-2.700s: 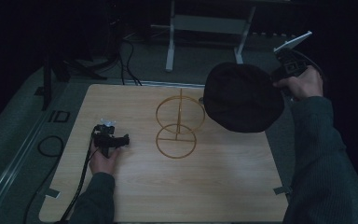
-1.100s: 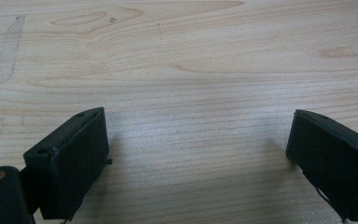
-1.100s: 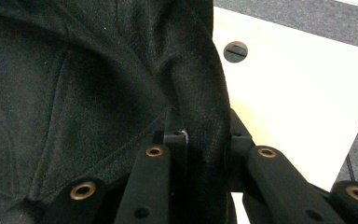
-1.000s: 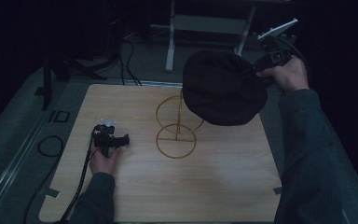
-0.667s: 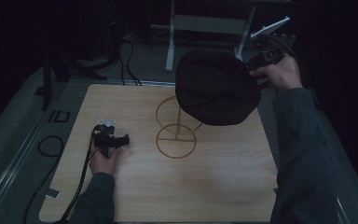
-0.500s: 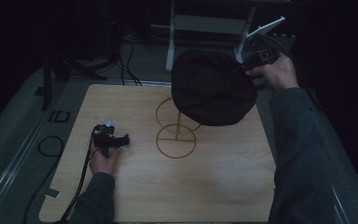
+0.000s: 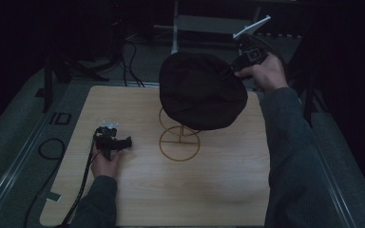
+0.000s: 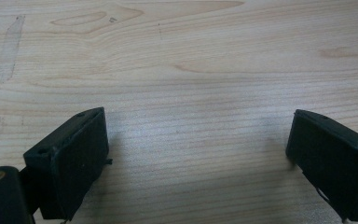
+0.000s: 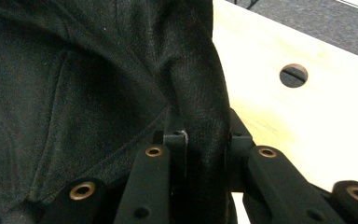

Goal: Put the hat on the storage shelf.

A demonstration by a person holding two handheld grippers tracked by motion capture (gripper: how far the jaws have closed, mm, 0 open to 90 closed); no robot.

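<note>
Hat (image 7: 200, 92): black, soft fabric, pinched at its rim between the jaws of the right gripper (image 9: 204, 149); in the right gripper view a thick fold of the cloth sits squarely between the two pads, so the grip looks firm. We read the hat as hanging above the wire stand (image 7: 179, 137), covering the stand's upper ring; whether cloth already touches wire we cannot tell. The stand's base ring sits near the middle of the table (image 7: 218, 190), slightly toward the far edge.

Left gripper (image 8: 198, 154): jaws wide apart, nothing between them, resting on the bare wood near the table's left edge, well apart from the stand.

Judgement on the step: we take it to be seating the hat on the stand. To do it well, we should centre the crown over the top ring before lowering, keep the rim level so the cloth does not snag one side of the wire, and release only once the stand bears the weight. The light stand may tip; the idle left gripper could steady its base.
</note>
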